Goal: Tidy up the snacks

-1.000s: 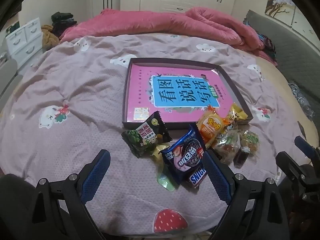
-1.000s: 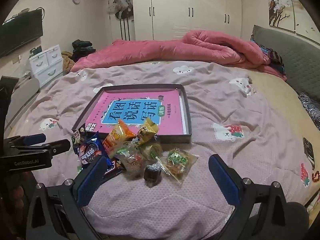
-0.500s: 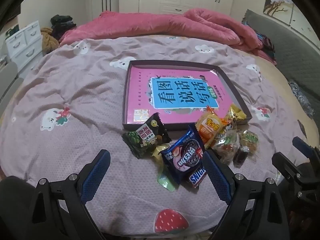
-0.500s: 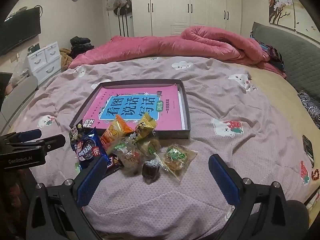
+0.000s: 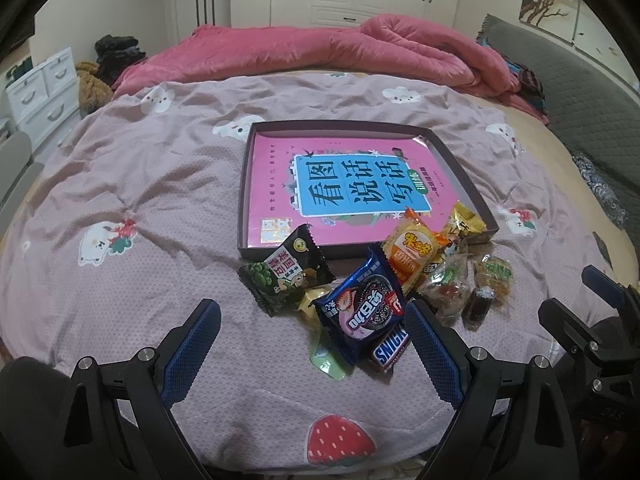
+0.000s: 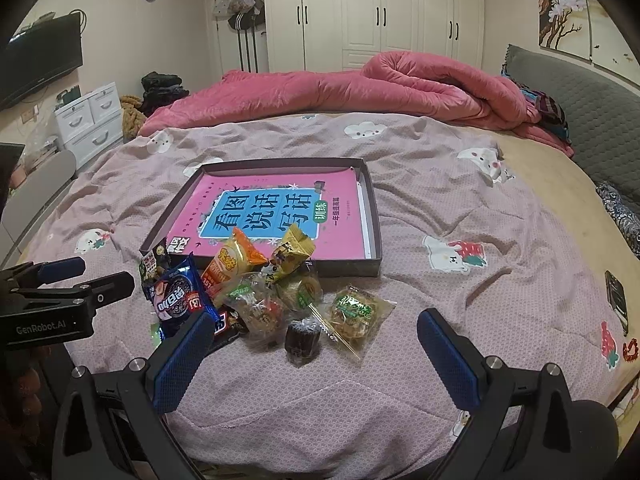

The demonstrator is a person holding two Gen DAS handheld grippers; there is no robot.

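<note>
my right gripper (image 6: 314, 354) is spread wide, empty, over the bedspread (image 6: 440, 240). snack pile (image 6: 264, 292) sits just beside the tray's (image 6: 374, 216) near edge; pink book (image 6: 272, 212) inside. left gripper (image 6: 76, 276) at frame left, looks open i think.

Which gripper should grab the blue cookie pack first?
Left, probably. The left gripper is open with the blue cookie pack lying just ahead of its fingers. The right gripper is also open, but it faces the small dark candy; the pack sits off beyond its left finger.
</note>
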